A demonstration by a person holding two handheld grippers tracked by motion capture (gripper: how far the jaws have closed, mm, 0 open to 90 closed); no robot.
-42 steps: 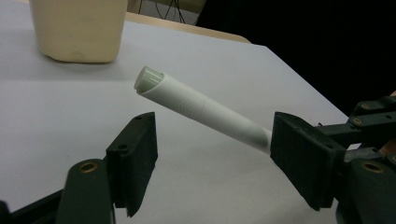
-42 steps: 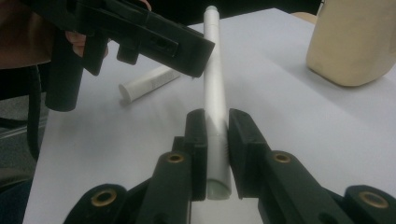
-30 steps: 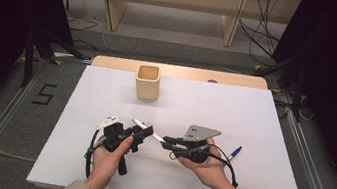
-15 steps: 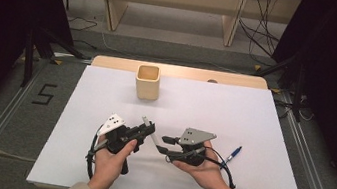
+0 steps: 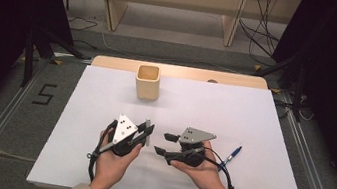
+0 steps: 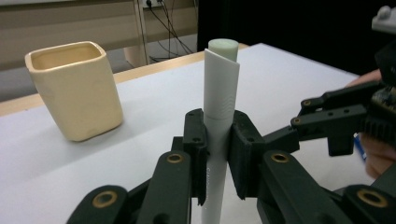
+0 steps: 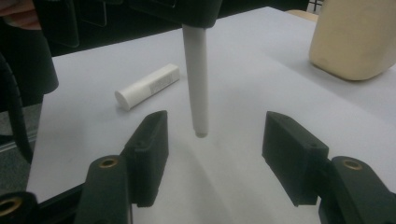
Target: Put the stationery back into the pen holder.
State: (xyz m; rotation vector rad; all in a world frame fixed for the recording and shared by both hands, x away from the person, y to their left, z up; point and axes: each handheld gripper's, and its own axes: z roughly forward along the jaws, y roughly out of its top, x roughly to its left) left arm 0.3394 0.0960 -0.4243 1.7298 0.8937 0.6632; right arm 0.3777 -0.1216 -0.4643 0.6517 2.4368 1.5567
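Now the left gripper [image 5: 144, 132] sits clamped on a white pen [image 6: 218, 116], held upright near the middle of the white table [image 5: 254, 117], nearer than the cream cup [image 5: 147, 81]. Just to its right, the right gripper [image 5: 165, 144] has just been opening, and nothing is pressed between its jaws. A white cap [image 7: 147, 86] lies loose on the table, and a blue pen [image 5: 232, 154] lies beside the right hand.

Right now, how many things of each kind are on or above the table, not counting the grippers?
Cups: 1, the cream cup
Pens: 2, the white pen and the blue pen
Loose caps: 1, the white cap
Total: 4
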